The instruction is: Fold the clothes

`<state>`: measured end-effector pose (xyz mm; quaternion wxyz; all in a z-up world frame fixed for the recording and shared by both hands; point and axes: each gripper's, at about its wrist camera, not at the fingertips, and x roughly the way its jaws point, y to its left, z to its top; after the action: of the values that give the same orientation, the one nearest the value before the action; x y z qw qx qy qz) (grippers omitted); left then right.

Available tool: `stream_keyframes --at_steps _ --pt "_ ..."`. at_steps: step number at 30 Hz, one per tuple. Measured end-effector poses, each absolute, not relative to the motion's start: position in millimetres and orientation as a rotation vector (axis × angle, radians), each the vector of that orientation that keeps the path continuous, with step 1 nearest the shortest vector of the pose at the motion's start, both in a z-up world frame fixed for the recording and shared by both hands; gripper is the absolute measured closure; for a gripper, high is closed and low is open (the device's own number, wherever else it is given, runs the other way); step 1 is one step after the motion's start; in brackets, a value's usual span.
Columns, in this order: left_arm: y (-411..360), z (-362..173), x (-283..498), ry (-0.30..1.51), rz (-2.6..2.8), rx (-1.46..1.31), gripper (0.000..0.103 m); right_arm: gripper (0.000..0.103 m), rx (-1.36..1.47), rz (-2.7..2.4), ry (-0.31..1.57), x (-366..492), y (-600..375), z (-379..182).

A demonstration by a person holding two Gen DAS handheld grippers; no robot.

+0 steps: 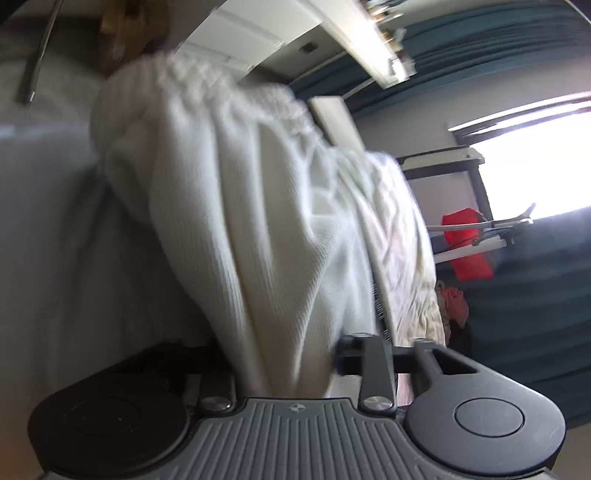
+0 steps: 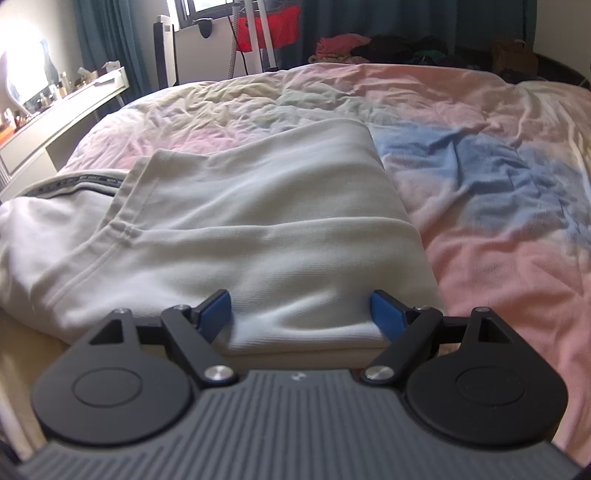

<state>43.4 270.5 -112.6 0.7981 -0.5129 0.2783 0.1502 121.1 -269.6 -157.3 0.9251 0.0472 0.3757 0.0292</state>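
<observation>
The left gripper (image 1: 354,354) is clenched on a bunch of the white garment (image 1: 236,221). The cloth is pulled up out of its jaws and fills most of the left wrist view. A puckered, stretchy band runs along the top of the lifted cloth. This view is blurry, so the fingertips are hidden by the cloth and it is hard to see just how much is pinched.

The right gripper (image 2: 301,314) is released. Its jaws stand wide apart, and the two blue pads (image 2: 216,310) sit on each side of the near edge of the white garment (image 2: 258,221). They seem to be just above the cloth and are not squeezing it.

In the right wrist view the white garment lies flat and folded on the bed (image 2: 498,240), near the close edge of the bed and toward its left side. A grey printed band (image 2: 70,184) runs along the cloth at the far left.

The bed has a crumpled sheet in pink, blue and pale yellow. At the far edge of the bed sits a pile of other clothes (image 2: 343,46), pink and dark ones. A white desk (image 2: 66,107) with small things on it stands past the left side of the bed. Something red (image 2: 269,26) hangs near the window.
</observation>
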Motion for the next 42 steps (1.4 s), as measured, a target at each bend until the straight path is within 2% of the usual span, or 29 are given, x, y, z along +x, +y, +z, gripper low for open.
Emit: stream_keyframes --at_steps 2,9,14,17,21,25,30,33,36,37,38,39,41,42 --pt "255 -92 45 0.572 0.335 -0.941 0.09 0.018 0.095 0.057 0.772 122 -268 -159" --pt "173 -9 46 0.432 0.341 -0.535 0.092 0.019 0.131 0.055 0.762 122 -272 -151" --pt "71 42 49 0.295 0.276 -0.269 0.092 0.02 0.215 0.072 0.704 113 -283 -132" --pt "3 55 76 0.232 0.21 -0.119 0.092 0.02 0.263 0.076 0.677 107 -295 -122" --pt "-98 44 100 0.2 0.101 0.035 0.092 0.02 0.352 0.073 0.656 103 -317 -114" --pt "-177 8 99 0.225 -0.009 0.12 0.092 0.02 0.424 0.03 0.621 104 -344 -108" --pt "-225 -67 106 0.331 -0.131 0.12 0.092 0.019 0.496 -0.067 0.549 99 -377 -103" --pt "-230 -106 111 0.359 -0.191 0.138 0.091 0.019 0.542 -0.081 0.542 98 -390 -105" --pt "-229 -122 107 0.354 -0.229 0.163 0.083 0.019 0.558 -0.077 0.555 102 -392 -111" --pt "-228 -122 105 0.364 -0.246 0.159 0.075 0.019 0.561 -0.075 0.559 103 -392 -113" --pt "-228 -123 103 0.373 -0.263 0.154 0.063 0.019 0.562 -0.073 0.563 105 -392 -114" --pt "-225 -122 100 0.384 -0.286 0.151 0.055 0.019 0.562 -0.069 0.565 106 -392 -115" --pt "-220 -117 95 0.405 -0.335 0.145 0.03 0.02 0.565 -0.062 0.561 107 -391 -115" --pt "-216 -114 89 0.416 -0.354 0.141 0.023 0.02 0.565 -0.062 0.558 107 -392 -114"
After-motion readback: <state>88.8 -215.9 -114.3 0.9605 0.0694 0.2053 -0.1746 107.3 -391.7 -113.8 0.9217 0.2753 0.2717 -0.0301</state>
